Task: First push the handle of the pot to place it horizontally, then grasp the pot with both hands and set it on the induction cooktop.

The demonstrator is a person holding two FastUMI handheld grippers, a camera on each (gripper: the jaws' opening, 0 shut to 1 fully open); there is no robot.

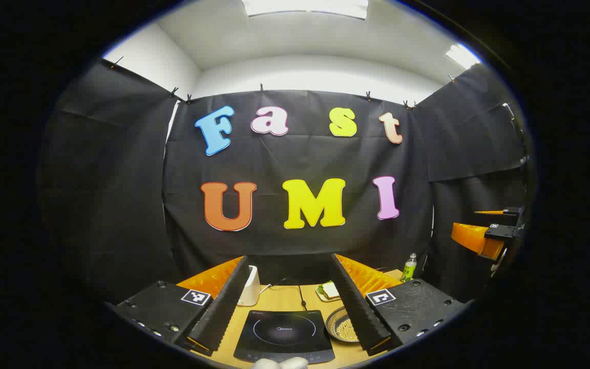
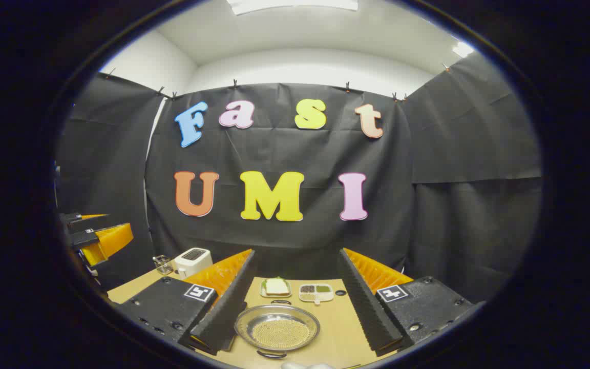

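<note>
Nothing done yet, I judge: both my tongs, left (image 1: 285, 312) and right (image 2: 292, 312), hang released above the worktop (image 2: 336, 328); pot (image 2: 277, 327) probably off cooktop (image 1: 286, 334).

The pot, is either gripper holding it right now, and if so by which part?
Nothing is held. Both sets of jaws stand open above the table. The pot sits on the table beside the induction cooktop, with neither the left gripper nor the right gripper touching it.

pot (image 1: 342, 324) half behind claw finger, cooktop (image 1: 286, 335) front edge cut off
</note>
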